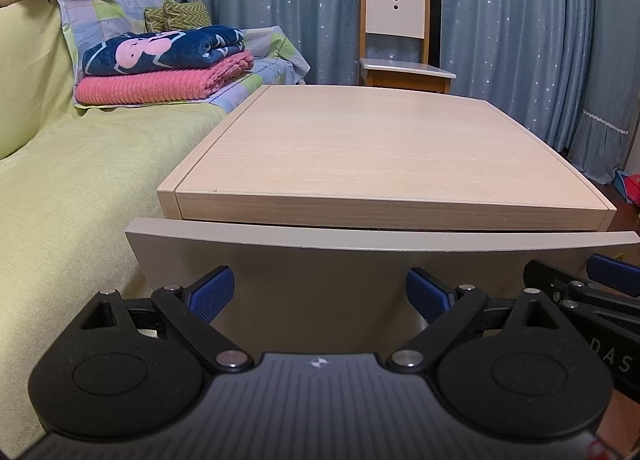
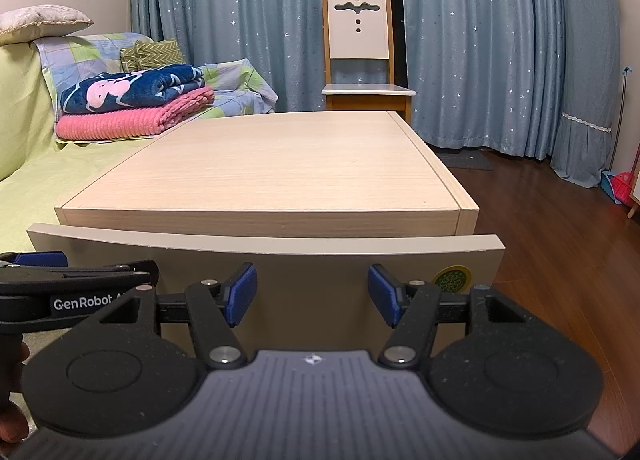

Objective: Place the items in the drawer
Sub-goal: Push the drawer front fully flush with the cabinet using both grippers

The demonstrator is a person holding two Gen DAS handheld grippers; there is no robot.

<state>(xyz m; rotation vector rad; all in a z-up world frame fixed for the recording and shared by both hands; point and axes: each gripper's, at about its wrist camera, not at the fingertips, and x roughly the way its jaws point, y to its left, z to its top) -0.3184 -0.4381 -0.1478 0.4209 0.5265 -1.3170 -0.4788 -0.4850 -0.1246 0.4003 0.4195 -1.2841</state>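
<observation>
Blue starry curtains point(image 2: 260, 19) back one chair point(image 2: 360, 55); near, one drawer point(image 2: 264, 246) faces two empty grippers, left gripper point(image 1: 320, 294) and right gripper point(image 2: 312, 294), both spread apart.

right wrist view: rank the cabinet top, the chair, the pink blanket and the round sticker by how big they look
1. cabinet top
2. chair, though it stands farther back, so it is really bigger than it looks
3. pink blanket
4. round sticker

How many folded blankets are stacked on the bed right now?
2. The navy blanket with a pink pattern lies on top of the pink ribbed blanket, both on the bed left of the cabinet. Others could be hidden beneath.
</observation>
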